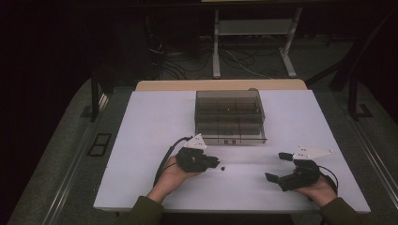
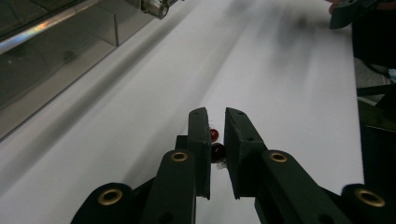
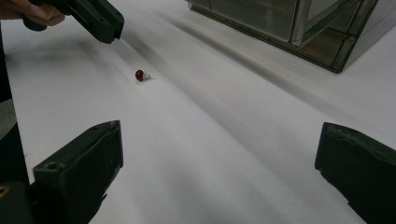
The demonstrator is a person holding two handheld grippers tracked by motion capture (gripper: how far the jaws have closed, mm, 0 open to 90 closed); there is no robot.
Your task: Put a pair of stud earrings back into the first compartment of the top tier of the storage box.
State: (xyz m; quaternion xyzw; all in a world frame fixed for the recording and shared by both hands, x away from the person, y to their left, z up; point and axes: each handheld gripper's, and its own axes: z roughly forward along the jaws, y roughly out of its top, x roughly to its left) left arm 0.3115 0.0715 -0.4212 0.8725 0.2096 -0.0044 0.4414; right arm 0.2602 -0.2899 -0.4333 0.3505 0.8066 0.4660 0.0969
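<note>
A small red bead on a silvery pin lies on the white table; in the high view it is a dark speck just right of my left gripper. That gripper is shut, with only a thin slit between its jaws, and red shows through the slit. In the right gripper view the left gripper hangs above and left of the bead, apart from it. My right gripper rests near the front right, its jaws wide open with nothing between them, pointing towards the bead.
A clear plastic box with several compartments stands at the table's middle back; its wall shows in both gripper views. Bare white tabletop lies between the grippers. Floor cables and a metal frame lie beyond the far edge.
</note>
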